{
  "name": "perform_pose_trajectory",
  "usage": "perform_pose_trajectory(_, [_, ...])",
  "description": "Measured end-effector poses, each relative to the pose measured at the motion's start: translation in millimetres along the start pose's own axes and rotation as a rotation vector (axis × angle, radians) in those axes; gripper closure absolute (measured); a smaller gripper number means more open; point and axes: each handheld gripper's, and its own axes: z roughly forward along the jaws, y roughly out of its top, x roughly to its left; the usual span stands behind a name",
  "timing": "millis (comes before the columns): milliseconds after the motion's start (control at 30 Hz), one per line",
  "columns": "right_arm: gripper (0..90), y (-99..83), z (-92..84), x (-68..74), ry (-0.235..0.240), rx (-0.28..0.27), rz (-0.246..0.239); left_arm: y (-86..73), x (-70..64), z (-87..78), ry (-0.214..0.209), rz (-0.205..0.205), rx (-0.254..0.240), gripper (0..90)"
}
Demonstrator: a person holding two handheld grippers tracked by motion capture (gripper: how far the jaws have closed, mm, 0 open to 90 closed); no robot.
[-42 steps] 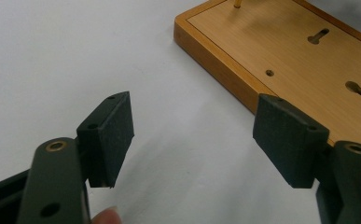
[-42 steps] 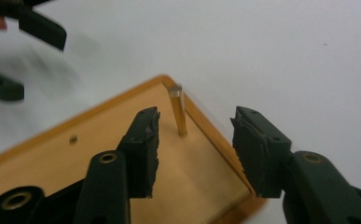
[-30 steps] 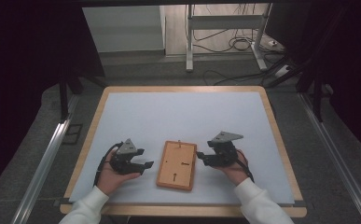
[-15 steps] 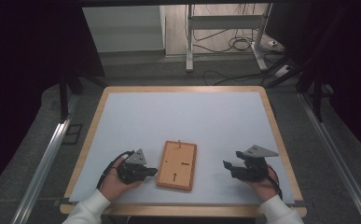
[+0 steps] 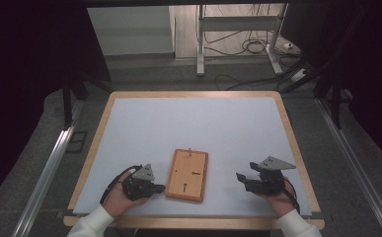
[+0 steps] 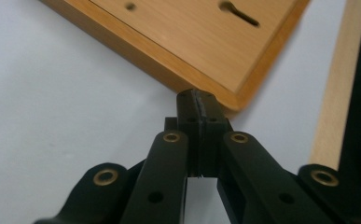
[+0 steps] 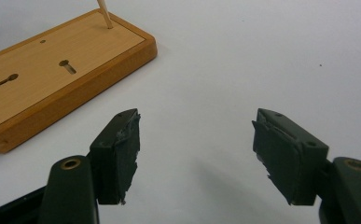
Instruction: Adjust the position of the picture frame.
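Observation:
A flat wooden board (image 5: 188, 175) with keyhole slots lies on the white table top near the front edge. A thin wooden peg (image 7: 104, 14) stands up at its far end. My left gripper (image 5: 161, 187) lies to the left of the board, and its shut tips (image 6: 198, 95) touch the board's near corner (image 6: 225, 88) with nothing between them. My right gripper (image 5: 240, 178) rests on the table to the right of the board and apart from it. Its jaws (image 7: 197, 135) stand wide open over bare table, and the board (image 7: 52, 70) shows at the upper left.
The white top has a wooden rim (image 5: 297, 148). Metal rails (image 5: 45, 173) run along both sides of the table. Behind it stand a metal frame (image 5: 238, 24) and loose cables (image 5: 257, 47) on the floor. Bare white surface stretches beyond the board.
My right gripper has drawn away from the board's right side toward the table's right edge. My left gripper has shut and has slid toward the board's front left corner.

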Motion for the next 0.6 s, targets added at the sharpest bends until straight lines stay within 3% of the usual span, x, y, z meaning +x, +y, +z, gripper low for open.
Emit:
perform_pose_trajectory(300, [31.6,0.7,-0.3,-1.0,-0.004,-0.006,0.002,2.1,-1.0,2.7,0.015,-0.007,0.009,90.0])
perform_pose_trajectory(600, [31.5,0.0,1.8,-1.5,0.001,0.003,0.004,10.2,-6.6,10.3,-0.001,0.000,0.011,89.9])
